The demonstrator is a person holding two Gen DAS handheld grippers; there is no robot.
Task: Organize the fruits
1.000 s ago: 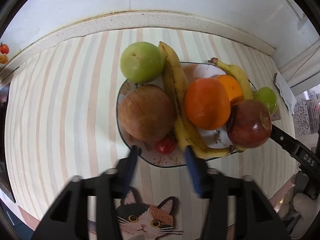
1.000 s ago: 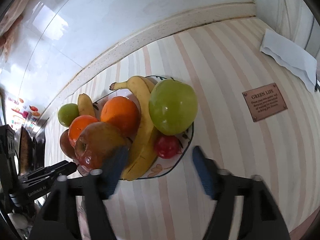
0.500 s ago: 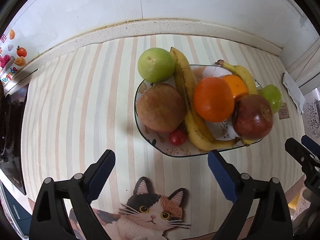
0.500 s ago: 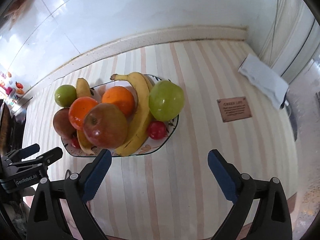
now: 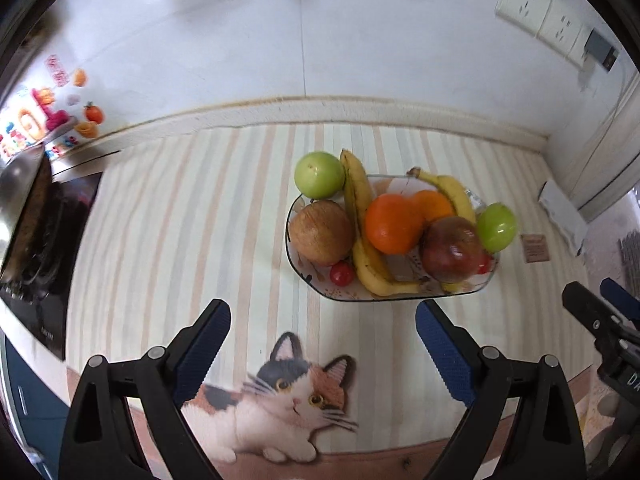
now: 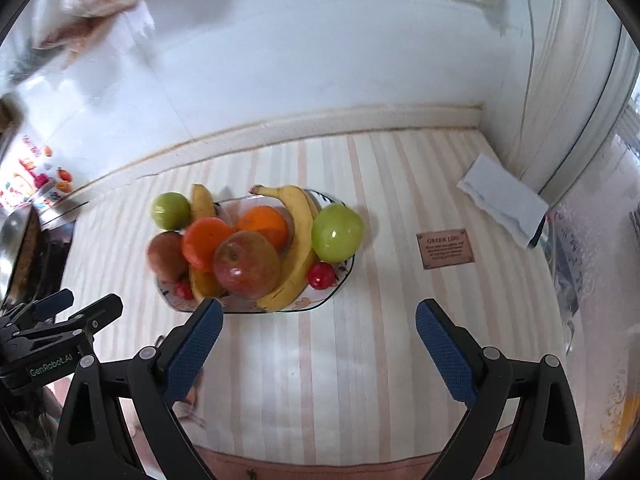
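A glass plate (image 5: 312, 280) on the striped mat holds piled fruit: a brown round fruit (image 5: 322, 232), two bananas (image 5: 360, 216), two oranges (image 5: 394, 222), a red apple (image 5: 452, 250), two green apples (image 5: 319, 174) (image 5: 496, 222) and small red fruits (image 5: 342, 273). The plate (image 6: 340, 280) and its fruit also show in the right wrist view. My left gripper (image 5: 322, 336) is open and empty, well short of the plate. My right gripper (image 6: 318, 336) is open and empty, also short of it.
A cat picture (image 5: 288, 396) lies on the mat below my left gripper. A black stove (image 5: 44, 248) with a pan sits at the left. A brown label (image 6: 445, 248) and white folded paper (image 6: 502, 200) lie right of the plate. Wall sockets (image 5: 540, 12) are above.
Both grippers have opened wide and pulled back and up from the plate, so it looks smaller and farther. The fruit has not moved.
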